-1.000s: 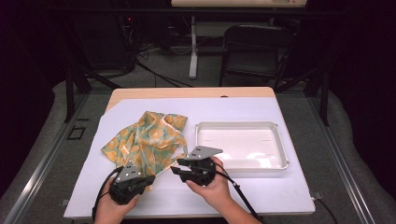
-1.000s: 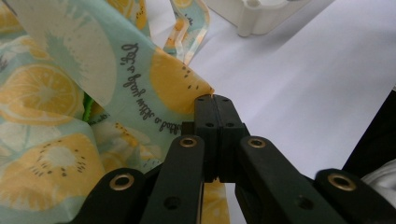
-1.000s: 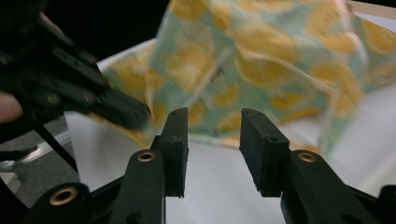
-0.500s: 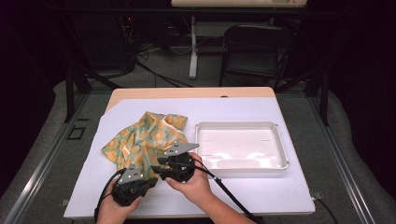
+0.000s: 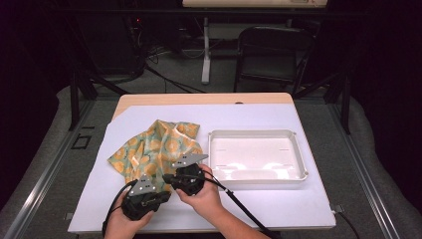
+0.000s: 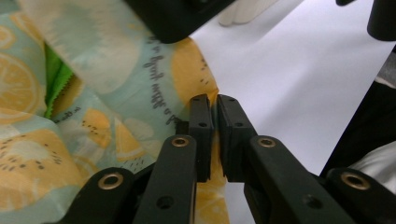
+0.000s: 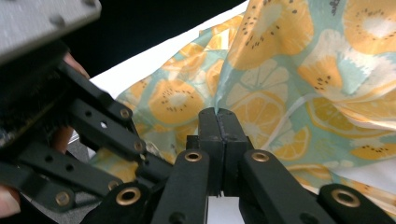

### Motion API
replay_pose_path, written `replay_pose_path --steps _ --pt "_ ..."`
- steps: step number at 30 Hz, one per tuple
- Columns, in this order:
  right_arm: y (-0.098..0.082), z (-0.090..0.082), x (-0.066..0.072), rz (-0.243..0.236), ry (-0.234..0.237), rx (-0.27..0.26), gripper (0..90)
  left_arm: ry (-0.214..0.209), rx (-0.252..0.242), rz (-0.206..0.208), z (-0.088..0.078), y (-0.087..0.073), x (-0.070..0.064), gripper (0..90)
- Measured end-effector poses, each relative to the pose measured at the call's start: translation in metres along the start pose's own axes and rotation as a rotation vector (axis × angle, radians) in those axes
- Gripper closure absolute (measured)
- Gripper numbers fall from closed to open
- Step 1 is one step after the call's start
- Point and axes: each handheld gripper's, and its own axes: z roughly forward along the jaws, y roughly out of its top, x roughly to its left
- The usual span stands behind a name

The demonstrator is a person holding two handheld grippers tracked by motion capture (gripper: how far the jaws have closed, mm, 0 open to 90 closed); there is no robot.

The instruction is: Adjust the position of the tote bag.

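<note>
**Both grippers pinched on the near edge of the fruit-print cloth**

White paper covered the wooden table (image 5: 149,99), w/ dark floor, a chair and cables beyond its far edge. On the paper's left half lay the cloth (image 5: 159,147), crumpled, its long axis running roughly from the near-left edge toward the far-right, i.e. diagonal to the table, one rumpled corner pointing away toward the far side. Fabric looked thin and soft, matte, pale teal printed w/ orange citrus slices and seeded kiwi rounds; a bright green underside showed in a fold in the left gripper view. Folds stood up in loose ridges, not flat.

To the right, just beside the cloth but apart from it, sat a white tray (image 5: 303,164): shallow, rectangular, rounded corners, glossy plastic look.

Left gripper (image 6: 214,105) was clamped on the cloth's near hem, a thin layer of fabric between the black pads; its jaws had just eased a touch wider, fabric between them. Right gripper (image 7: 217,114) had just been closing and its jaws met tight on a raised fold of the cloth. In the high view the two tools sat close together at the cloth's near edge, left gripper (image 5: 154,186) nearer the person, right gripper (image 5: 171,175) just beyond.
</note>
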Motion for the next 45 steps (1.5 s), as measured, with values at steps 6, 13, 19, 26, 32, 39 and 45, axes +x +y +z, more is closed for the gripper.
replay_pose_path --steps 6,13,19,26,32,39,45 --pt "-0.008 -0.009 -0.004 -0.004 -0.041 -0.013 90.0 -0.001 -0.031 -0.013 -0.008 0.002 0.002 74.5" --pt "-0.022 -0.026 -0.008 -0.012 -0.099 -0.014 90.0 0.018 -0.077 -0.025 -0.022 0.005 0.005 66.0" --pt "-0.035 -0.036 -0.006 -0.03 -0.128 0.018 90.0 0.041 -0.113 -0.054 -0.032 0.005 0.013 64.1" --pt "-0.058 -0.031 -0.002 -0.03 -0.137 0.086 90.0 0.078 -0.137 -0.096 -0.038 0.003 0.024 62.2" --pt "-0.073 -0.024 -0.004 -0.015 -0.13 0.119 90.0 0.157 -0.129 -0.113 -0.037 0.003 0.037 55.2" --pt "-0.077 -0.025 -0.005 0.005 -0.123 0.101 90.0 0.21 -0.102 -0.113 -0.025 0.016 0.053 47.6" --pt "-0.077 -0.025 -0.004 0.017 -0.116 0.096 89.8 0.236 -0.068 -0.078 -0.013 0.039 0.06 46.2"
